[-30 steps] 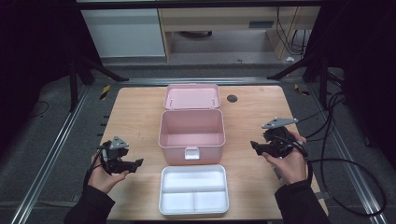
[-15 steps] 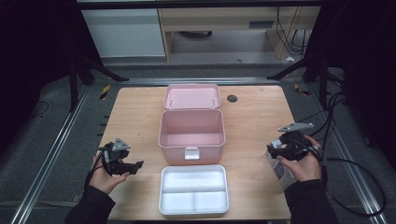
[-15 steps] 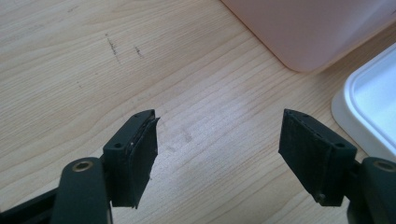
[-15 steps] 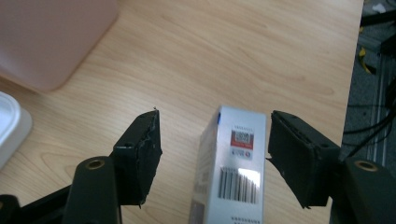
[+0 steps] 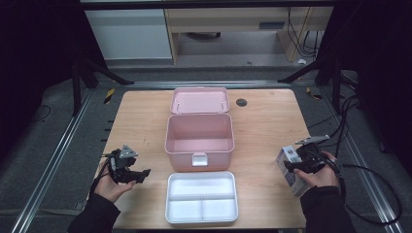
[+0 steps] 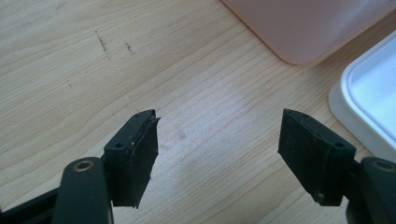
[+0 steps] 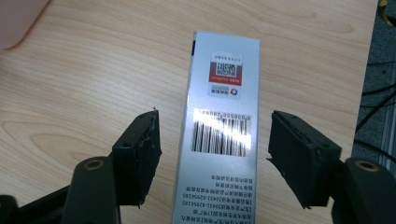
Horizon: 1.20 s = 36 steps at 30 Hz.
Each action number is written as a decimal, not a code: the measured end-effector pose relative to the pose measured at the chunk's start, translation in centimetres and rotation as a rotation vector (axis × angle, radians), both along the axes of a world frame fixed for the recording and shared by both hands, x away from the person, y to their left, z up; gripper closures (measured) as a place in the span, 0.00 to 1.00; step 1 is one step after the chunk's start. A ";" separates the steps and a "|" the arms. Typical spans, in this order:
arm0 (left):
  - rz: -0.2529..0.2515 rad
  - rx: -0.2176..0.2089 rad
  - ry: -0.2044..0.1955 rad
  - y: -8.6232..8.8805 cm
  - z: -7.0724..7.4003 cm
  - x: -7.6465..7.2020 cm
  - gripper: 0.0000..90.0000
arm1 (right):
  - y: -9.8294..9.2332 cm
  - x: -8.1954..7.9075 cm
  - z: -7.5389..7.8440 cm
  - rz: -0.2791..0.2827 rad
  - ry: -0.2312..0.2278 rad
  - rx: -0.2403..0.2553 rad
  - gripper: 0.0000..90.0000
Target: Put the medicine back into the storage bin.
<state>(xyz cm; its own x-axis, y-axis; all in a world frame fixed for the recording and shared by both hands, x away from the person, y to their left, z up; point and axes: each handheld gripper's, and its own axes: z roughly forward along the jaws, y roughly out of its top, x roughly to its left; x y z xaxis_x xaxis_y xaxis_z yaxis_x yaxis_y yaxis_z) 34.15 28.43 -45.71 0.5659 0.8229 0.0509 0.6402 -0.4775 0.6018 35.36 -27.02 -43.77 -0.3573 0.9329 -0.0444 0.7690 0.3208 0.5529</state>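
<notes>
A silver carton with a barcode and a red-and-white label lies flat near the table's right edge. My right gripper hovers over it at the right of the high view. Its jaws have just been opening and now stand open on either side of the carton, pads clear of its sides. My left gripper rests low at the table's front left. In the left gripper view it is open over bare wood with nothing between the jaws.
An open pink box stands mid-table, its lid lying behind it. A white divided tray sits in front of it, near the left gripper. A black cable grommet is set in the far tabletop. Cables trail off the right edge.
My right hand has moved right and down toward the table's right edge, so the silver carton now shows under its gripper. The left hand has stayed put.
</notes>
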 end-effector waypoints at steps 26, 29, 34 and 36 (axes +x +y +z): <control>-0.017 0.015 0.013 -0.2 -0.3 0.0 0.32 | 0.1 0.8 -2.1 -0.023 0.182 -0.034 0.61; -0.017 0.015 0.012 -0.2 -0.3 0.0 0.32 | 0.1 0.8 -1.9 -0.013 0.186 -0.046 0.62; -0.016 0.018 0.012 -0.2 -0.3 0.1 0.33 | 0.5 0.9 -0.8 0.016 0.146 -0.042 0.62; -0.015 0.018 0.012 -0.2 -0.3 0.1 0.33 | 0.6 0.9 -0.1 0.026 0.130 -0.030 0.62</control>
